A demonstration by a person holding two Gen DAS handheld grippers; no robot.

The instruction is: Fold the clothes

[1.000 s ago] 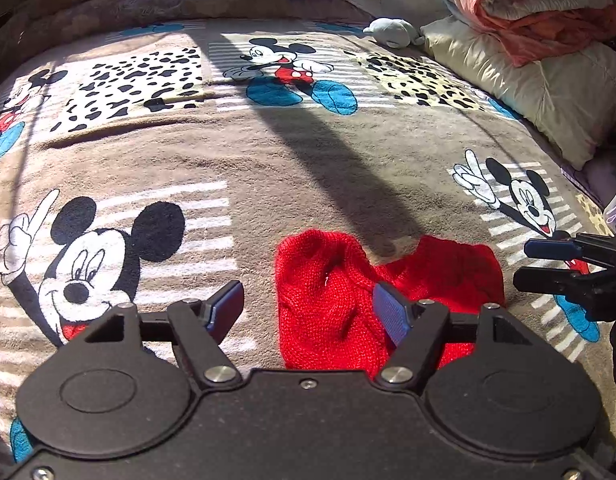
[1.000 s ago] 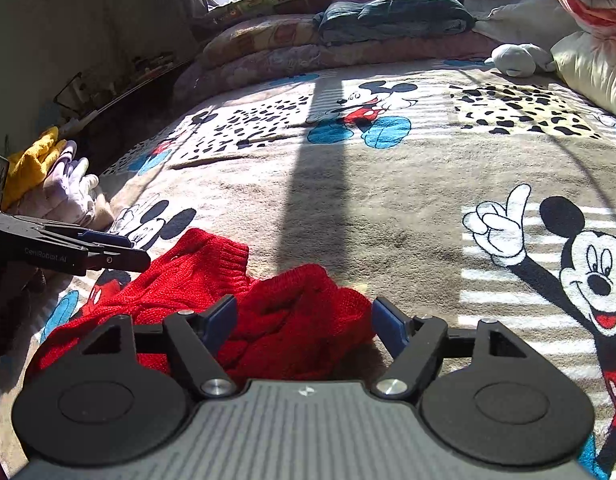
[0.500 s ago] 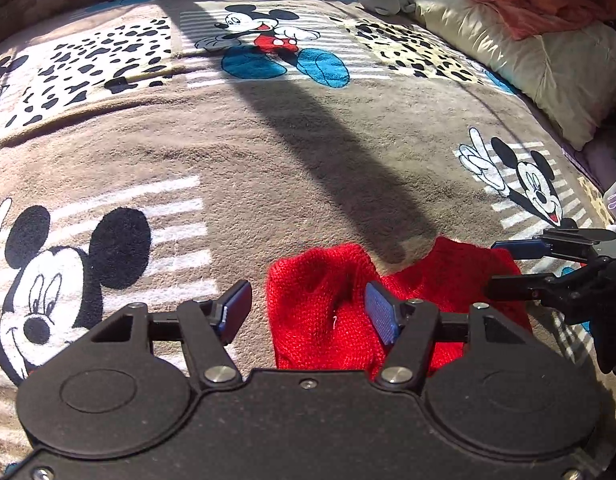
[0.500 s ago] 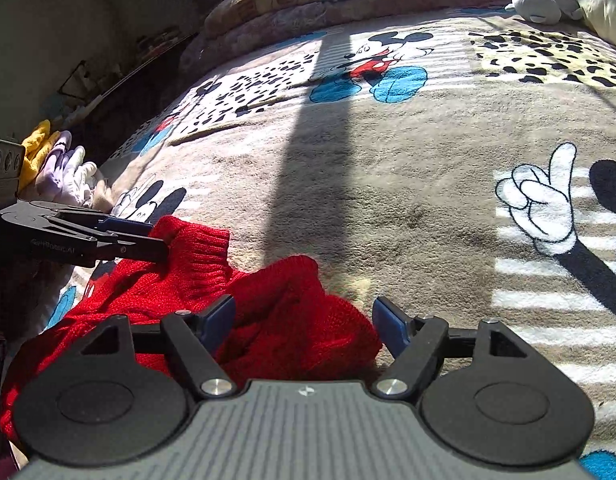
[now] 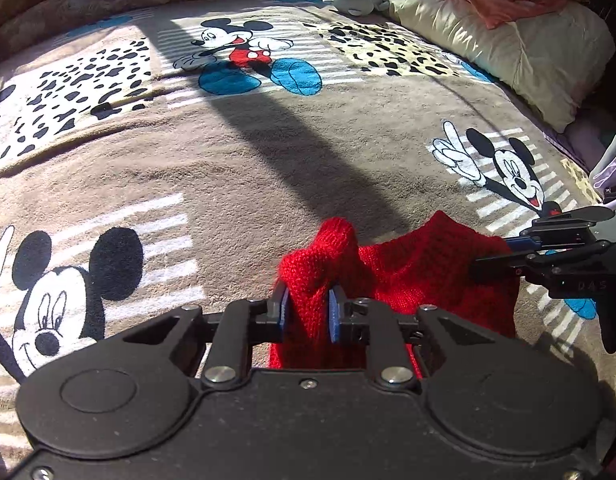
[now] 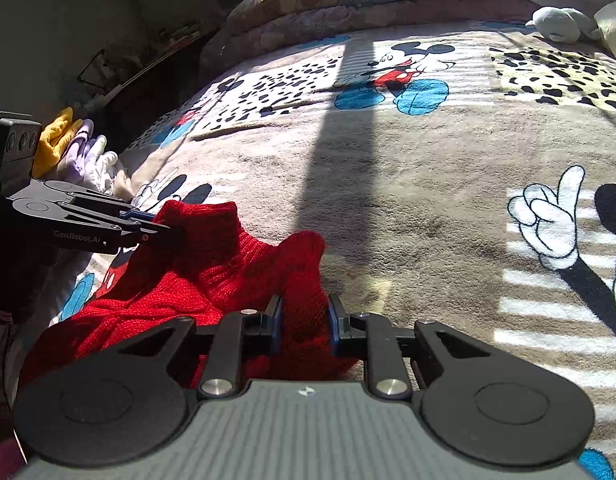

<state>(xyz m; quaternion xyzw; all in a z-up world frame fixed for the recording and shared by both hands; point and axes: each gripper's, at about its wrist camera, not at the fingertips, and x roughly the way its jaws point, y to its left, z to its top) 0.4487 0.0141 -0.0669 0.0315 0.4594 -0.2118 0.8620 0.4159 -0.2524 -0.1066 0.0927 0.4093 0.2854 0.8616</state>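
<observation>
Left wrist view: both grippers, spread earlier, now pinch the red sweater [image 5: 428, 276].

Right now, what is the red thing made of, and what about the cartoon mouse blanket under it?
The red sweater looks like knitted yarn, maybe wool or acrylic: you can see rows of loops and a ribbed edge, matte and a bit fuzzy. The blanket looks like soft plush fleece: short fuzzy pile with printed pictures. Both hand-held grippers, left and right, pinch the sweater.
</observation>
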